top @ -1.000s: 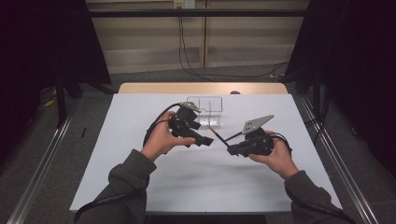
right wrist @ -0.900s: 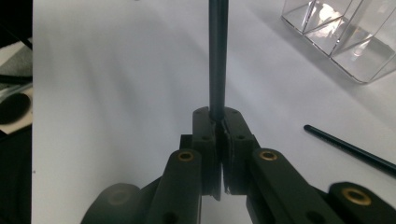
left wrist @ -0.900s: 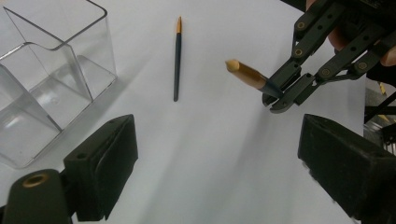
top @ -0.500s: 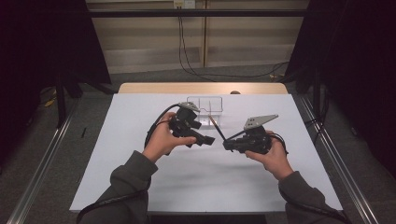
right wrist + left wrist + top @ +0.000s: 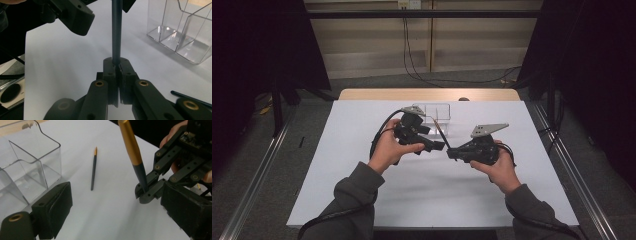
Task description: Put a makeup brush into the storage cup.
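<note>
1. At centre frame of the high view, a person's two hands meet over a white-covered table (image 5: 362,200), each holding a black two-jaw gripper.

2. The right gripper (image 5: 451,151), just right of centre, has its jaws pressed together on the dark lower end of a pen (image 5: 441,131). The right gripper view shows the jaws clamped on the shaft at mid-frame (image 5: 116,65), the pen (image 5: 116,27) rising straight to the top edge.

3. In the left gripper view the same pen (image 5: 132,157) stands tilted at upper right, its gold upper part pointing toward the top of the frame and its dark tip pinched in the right gripper (image 5: 146,191).

4. The left gripper (image 5: 439,145), left of centre in the high view, has its jaws spread wide. In its own view they stand at lower left and lower right, with the held pen between and beyond them, and neither pad is pressing on it.

5. A second pen (image 5: 93,168), dark with a gold tip, lies flat on the table at upper centre of the left gripper view, apart from both grippers.

6. A clear plastic organiser (image 5: 37,157) with dividers stands at upper left of that view; in the high view it (image 5: 434,111) sits just above the left gripper.
</note>
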Motion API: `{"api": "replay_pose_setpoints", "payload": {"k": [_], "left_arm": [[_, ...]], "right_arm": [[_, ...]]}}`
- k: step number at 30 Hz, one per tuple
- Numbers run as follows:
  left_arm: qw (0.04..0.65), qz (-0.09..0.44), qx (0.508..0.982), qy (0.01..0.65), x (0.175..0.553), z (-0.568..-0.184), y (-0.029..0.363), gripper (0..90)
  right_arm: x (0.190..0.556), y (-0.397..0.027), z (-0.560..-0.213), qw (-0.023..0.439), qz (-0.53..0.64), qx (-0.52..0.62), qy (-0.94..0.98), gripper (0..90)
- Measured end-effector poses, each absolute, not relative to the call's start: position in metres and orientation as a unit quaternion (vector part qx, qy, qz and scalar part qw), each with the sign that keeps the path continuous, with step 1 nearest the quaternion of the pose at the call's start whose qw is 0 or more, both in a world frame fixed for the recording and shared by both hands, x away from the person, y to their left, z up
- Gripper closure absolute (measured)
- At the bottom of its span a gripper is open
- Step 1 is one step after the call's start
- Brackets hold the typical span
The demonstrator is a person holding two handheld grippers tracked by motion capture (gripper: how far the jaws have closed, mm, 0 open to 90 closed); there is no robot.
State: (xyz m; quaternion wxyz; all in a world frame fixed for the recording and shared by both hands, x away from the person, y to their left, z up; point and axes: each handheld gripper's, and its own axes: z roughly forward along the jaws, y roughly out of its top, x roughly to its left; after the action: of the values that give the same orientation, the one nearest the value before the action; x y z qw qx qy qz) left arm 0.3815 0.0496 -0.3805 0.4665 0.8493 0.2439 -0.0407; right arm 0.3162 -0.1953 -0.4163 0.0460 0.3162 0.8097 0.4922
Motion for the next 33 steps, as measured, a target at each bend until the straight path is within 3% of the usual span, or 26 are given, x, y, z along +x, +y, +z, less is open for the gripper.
{"api": "replay_pose_setpoints", "payload": {"k": [7, 20, 33], "left_arm": [[0.498, -0.035, 0.829, 0.254, 0.3817, -0.3784, 0.0499, 17.0], [0.531, -0.033, 0.807, 0.256, 0.3818, -0.3765, 0.0498, 41.5], [0.568, -0.024, 0.781, 0.258, 0.3799, -0.3719, 0.0516, 60.6]], "right_arm": [[0.3162, -0.1952, -0.4145, 0.046, 0.499, 0.321, 0.803, 85.6], [0.3170, -0.1962, -0.4142, 0.051, 0.499, 0.323, 0.803, 85.5], [0.3177, -0.1979, -0.4149, 0.053, 0.503, 0.330, 0.797, 85.5]]}}
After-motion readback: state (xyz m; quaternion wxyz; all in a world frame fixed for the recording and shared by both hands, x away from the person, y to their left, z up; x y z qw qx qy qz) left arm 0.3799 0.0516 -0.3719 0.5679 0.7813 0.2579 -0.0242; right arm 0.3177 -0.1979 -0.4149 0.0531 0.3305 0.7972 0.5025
